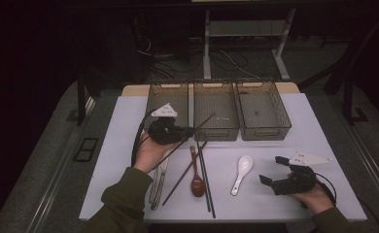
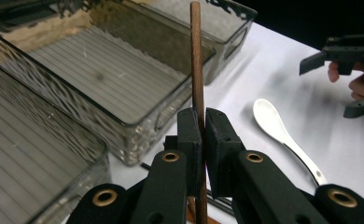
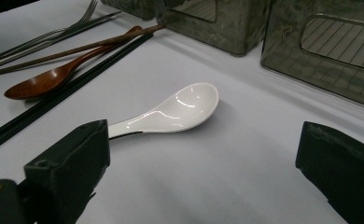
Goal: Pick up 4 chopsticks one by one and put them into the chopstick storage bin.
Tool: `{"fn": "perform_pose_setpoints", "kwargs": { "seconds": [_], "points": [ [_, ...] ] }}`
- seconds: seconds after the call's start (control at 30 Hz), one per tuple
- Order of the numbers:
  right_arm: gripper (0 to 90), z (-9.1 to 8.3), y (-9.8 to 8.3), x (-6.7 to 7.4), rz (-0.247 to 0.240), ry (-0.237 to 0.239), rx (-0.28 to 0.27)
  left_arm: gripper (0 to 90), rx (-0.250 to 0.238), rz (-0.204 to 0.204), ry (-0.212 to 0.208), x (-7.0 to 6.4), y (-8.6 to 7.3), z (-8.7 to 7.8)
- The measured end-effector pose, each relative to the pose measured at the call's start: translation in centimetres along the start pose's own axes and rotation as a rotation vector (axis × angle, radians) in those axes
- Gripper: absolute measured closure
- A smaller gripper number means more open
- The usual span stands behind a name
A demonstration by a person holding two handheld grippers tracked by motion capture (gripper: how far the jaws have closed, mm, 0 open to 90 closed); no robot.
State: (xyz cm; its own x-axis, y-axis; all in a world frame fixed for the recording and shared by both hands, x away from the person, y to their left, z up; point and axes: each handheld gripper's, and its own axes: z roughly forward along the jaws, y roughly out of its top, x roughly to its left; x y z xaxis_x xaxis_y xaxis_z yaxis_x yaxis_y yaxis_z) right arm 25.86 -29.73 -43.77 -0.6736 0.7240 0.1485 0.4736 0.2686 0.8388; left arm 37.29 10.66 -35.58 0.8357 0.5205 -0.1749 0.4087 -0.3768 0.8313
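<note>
My left gripper (image 1: 188, 131) hangs in front of the bins, shut on a brown wooden chopstick (image 1: 204, 120) whose far end reaches over the middle bin (image 1: 215, 127). In the left gripper view the chopstick (image 2: 197, 70) stands upright, pinched between the two pads of that gripper (image 2: 202, 126). My right gripper (image 1: 272, 169) rests low at the table's right, open and holding nothing. A white ceramic spoon (image 1: 241, 172) lies just left of it. In the right gripper view the spoon (image 3: 171, 112) lies ahead of the open right gripper (image 3: 203, 140), its handle end behind the left jaw.
Three clear grey bins (image 1: 263, 111) line the back of the white table (image 1: 129, 121). Near the front lie a dark wooden spoon (image 1: 196, 182), a pair of black chopsticks (image 1: 205, 184), a second brown chopstick (image 1: 180, 179) and metal cutlery (image 1: 157, 187).
</note>
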Motion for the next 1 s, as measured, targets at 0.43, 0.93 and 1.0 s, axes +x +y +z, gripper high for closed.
{"fn": "perform_pose_setpoints", "kwargs": {
  "seconds": [0.43,0.93,1.0],
  "points": [
    [2.7,-0.1,0.0,0.0,0.002,0.003,-0.005,84.0,-0.031,-0.01,0.057,2.0,2.0,0.2],
    [2.7,-0.2,0.0,0.0,0.006,0.005,-0.009,84.0,-0.023,-0.008,0.11,4.9,3.4,0.6],
    [2.7,-0.2,0.0,0.0,0.006,0.005,-0.01,84.0,-0.035,-0.005,0.117,5.2,3.8,0.6]
  ]
}}
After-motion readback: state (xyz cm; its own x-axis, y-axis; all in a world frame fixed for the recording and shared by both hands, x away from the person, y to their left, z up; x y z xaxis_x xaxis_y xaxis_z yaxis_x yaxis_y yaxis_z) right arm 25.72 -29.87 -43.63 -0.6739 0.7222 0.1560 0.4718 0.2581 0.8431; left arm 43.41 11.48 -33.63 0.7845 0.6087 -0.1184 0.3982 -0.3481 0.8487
